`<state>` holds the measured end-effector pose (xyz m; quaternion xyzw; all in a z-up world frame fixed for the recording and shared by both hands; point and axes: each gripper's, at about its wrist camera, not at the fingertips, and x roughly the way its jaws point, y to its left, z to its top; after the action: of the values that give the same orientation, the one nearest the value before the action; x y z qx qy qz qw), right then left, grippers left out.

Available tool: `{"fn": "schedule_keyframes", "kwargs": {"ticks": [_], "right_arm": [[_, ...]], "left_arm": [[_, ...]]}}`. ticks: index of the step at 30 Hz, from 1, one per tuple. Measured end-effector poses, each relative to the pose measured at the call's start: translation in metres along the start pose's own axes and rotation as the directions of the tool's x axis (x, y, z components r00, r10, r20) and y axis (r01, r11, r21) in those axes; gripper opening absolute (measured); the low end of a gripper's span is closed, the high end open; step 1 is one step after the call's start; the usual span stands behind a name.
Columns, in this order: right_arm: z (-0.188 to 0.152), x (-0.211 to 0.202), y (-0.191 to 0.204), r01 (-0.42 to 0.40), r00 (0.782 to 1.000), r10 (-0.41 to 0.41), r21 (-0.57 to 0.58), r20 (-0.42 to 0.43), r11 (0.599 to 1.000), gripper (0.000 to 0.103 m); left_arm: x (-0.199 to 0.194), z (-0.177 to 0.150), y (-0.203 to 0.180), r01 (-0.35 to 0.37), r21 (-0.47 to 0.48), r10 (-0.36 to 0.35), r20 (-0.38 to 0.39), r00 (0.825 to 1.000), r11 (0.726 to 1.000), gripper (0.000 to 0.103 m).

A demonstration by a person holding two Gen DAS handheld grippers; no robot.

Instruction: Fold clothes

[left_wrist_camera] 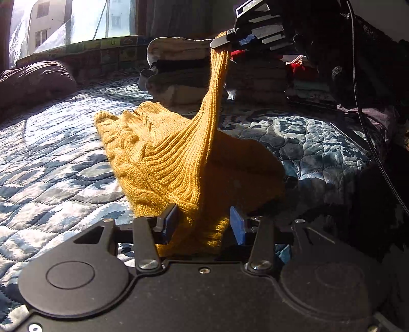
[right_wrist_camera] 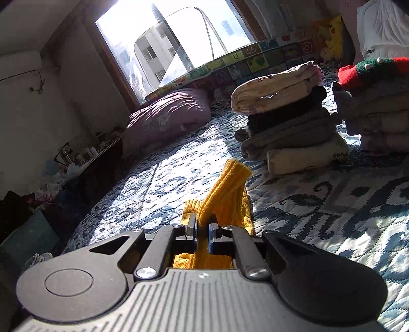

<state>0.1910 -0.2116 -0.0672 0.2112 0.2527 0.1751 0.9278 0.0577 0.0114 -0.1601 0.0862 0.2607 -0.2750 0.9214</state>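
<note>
Left wrist view: the left gripper (left_wrist_camera: 204, 224) has its blue-padded jaws set around a bunched hem of the mustard-yellow cable-knit sweater (left_wrist_camera: 163, 153), with knit filling the gap between them; the pads (left_wrist_camera: 236, 224) seem to press the fabric, though the right one shows a little clearance. The sweater lies on the blue-and-white quilted bedspread (left_wrist_camera: 51, 163), and one ribbed part rises in a taut strip to the right gripper (left_wrist_camera: 225, 42), high at the back, whose jaws are pinched together on its end. Behind it stands a stack of folded grey and cream clothes (left_wrist_camera: 179, 76), and a mauve pillow (left_wrist_camera: 33, 79) lies under the window (left_wrist_camera: 76, 20).

Right wrist view: the right gripper (right_wrist_camera: 203, 236) is clamped on the yellow knit, the jaws nearly together with only the fabric between them. A ribbed cuff pokes up just beyond the fingertips. On the bedspread (right_wrist_camera: 332, 204) beyond are the folded stack (right_wrist_camera: 288, 122) and, beside it, a second pile topped by a red-and-green knitted piece (right_wrist_camera: 368, 69).
</note>
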Motion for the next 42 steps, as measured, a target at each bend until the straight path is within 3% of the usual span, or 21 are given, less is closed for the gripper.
{"fn": "schedule_keyframes", "kwargs": {"ticks": [1, 7, 9, 11, 14, 17, 20, 23, 28, 32, 39, 40, 42], "right_arm": [[0.001, 0.004, 0.003, 0.003, 1.0, -0.003, -0.008, -0.004, 1.0, 0.01], [0.01, 0.031, 0.024, 0.023, 0.999, -0.025, -0.059, -0.03, 0.998, 0.01], [0.012, 0.04, 0.031, 0.03, 0.999, -0.033, -0.075, -0.039, 0.997, 0.01], [0.015, 0.049, 0.038, 0.036, 0.998, -0.04, -0.092, -0.047, 0.995, 0.01], [0.019, 0.062, 0.049, 0.045, 0.997, -0.052, -0.118, -0.059, 0.992, 0.01], [0.017, 0.088, 0.059, 0.05, 0.993, -0.065, -0.148, -0.101, 0.988, 0.01], [0.015, 0.117, 0.07, 0.052, 0.986, -0.08, -0.179, -0.15, 0.983, 0.01], [0.012, 0.146, 0.081, 0.053, 0.976, -0.095, -0.21, -0.197, 0.976, 0.01], [0.001, 0.191, 0.096, 0.056, 0.948, -0.143, -0.291, -0.285, 0.955, 0.01], [-0.009, 0.219, 0.097, 0.074, 0.922, -0.194, -0.34, -0.334, 0.938, 0.009], [-0.016, 0.243, 0.096, 0.098, 0.903, -0.241, -0.376, -0.355, 0.921, 0.01], [-0.016, 0.243, 0.096, 0.111, 0.902, -0.253, -0.379, -0.35, 0.919, 0.013], [-0.008, 0.233, 0.093, 0.102, 0.922, -0.217, -0.338, -0.32, 0.935, 0.017]], "left_arm": [[-0.001, 0.001, -0.002, 0.009, 0.016, -0.009, -0.001, 1.0, 1.0, 0.047], [-0.013, 0.019, 0.009, 0.021, -0.01, -0.02, 0.086, 0.996, 1.0, 0.043], [-0.002, 0.017, 0.006, 0.002, 0.023, -0.003, 0.052, 0.999, 1.0, 0.043], [0.005, 0.014, 0.004, -0.017, 0.028, 0.016, 0.029, 0.999, 0.999, 0.031], [0.007, 0.015, 0.017, -0.002, -0.083, 0.004, 0.033, 0.999, 0.997, 0.018], [0.005, 0.013, 0.039, 0.063, -0.245, -0.053, 0.05, 0.997, 0.967, 0.017], [0.004, 0.009, 0.056, 0.131, -0.376, -0.11, 0.078, 0.991, 0.917, 0.017], [0.003, 0.003, 0.079, 0.208, -0.516, -0.168, 0.123, 0.978, 0.831, 0.017], [0.007, -0.01, 0.105, 0.277, -0.665, -0.222, 0.168, 0.96, 0.693, 0.017], [0.012, -0.016, 0.117, 0.305, -0.728, -0.249, 0.188, 0.95, 0.614, 0.017], [0.015, -0.029, 0.135, 0.324, -0.806, -0.262, 0.217, 0.94, 0.495, 0.017], [0.016, -0.031, 0.136, 0.322, -0.815, -0.262, 0.217, 0.94, 0.482, 0.017], [0.018, -0.035, 0.14, 0.323, -0.837, -0.264, 0.223, 0.938, 0.441, 0.017]]}}
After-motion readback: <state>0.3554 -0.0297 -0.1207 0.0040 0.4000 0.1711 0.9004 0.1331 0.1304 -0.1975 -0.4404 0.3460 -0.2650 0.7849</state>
